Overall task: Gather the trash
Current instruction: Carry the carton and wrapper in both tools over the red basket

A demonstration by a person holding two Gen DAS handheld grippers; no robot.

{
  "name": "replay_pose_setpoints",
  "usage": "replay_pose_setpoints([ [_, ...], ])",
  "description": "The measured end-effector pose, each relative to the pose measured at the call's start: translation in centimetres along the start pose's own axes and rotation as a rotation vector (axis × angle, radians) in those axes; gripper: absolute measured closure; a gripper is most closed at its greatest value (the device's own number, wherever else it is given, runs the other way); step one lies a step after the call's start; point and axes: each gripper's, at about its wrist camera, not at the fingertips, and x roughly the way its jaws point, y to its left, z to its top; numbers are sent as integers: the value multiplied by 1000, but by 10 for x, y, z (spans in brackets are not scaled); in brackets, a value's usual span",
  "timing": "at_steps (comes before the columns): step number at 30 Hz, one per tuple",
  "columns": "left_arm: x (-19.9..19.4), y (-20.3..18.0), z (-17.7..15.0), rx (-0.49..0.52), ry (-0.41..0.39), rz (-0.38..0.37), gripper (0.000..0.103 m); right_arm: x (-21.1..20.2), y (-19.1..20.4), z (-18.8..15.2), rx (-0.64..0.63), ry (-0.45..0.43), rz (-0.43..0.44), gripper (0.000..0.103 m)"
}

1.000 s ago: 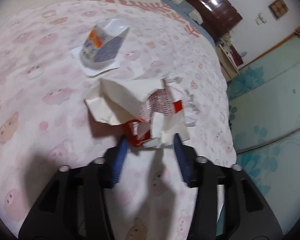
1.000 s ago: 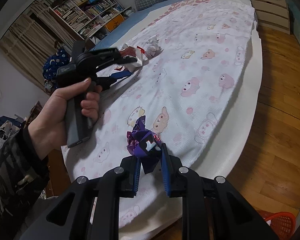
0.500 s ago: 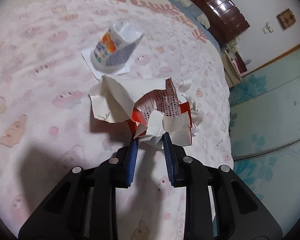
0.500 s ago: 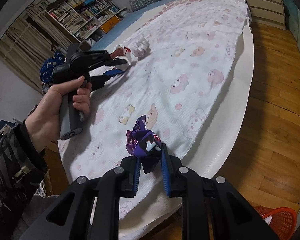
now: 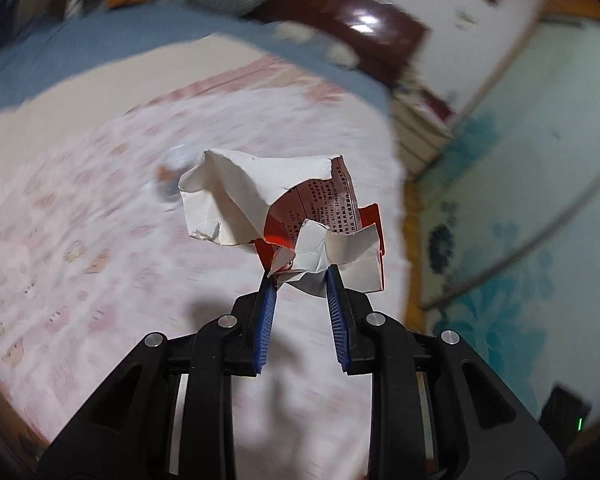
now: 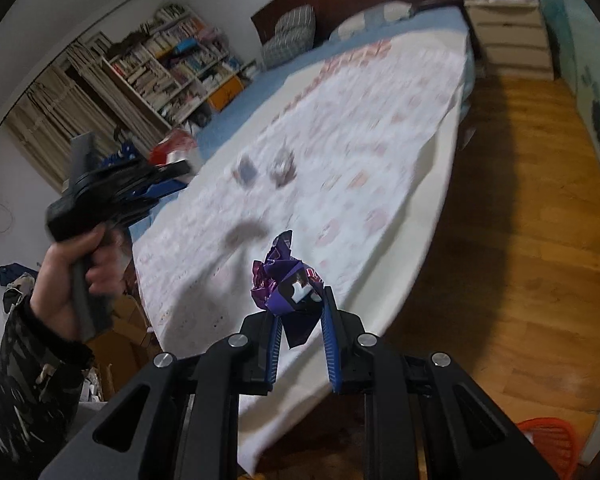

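Bed (image 6: 420, 168) under pink-patterned sheet (image 5: 100, 240), blurred torn packet (image 5: 172, 178) on it.

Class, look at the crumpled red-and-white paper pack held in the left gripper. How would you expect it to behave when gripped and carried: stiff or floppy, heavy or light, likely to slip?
The crumpled paper pack probably weighs little: the left gripper carries it by one corner. It seems fairly stiff, since its creased flaps stand up unsupported. Held only by an edge, it might slip or tear.
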Motion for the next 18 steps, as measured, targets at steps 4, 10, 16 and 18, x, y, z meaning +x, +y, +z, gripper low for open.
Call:
replay_pose_setpoints([
  [4, -19, -74, -35, 122, 2, -94, 77, -70, -23, -6, -2, -71, -34, 83],
  [10, -13, -190, -135, 391, 142, -219, 77, -163, -70, -39, 37, -112, -147, 83],
  [16, 1, -238, -220, 498, 287, -272, 77, -222, -131, -112, 137, -95, -271, 83],
  [18, 13, -251, -252, 553, 340, -279, 77, -223, -154, -140, 169, -47, -304, 83],
])
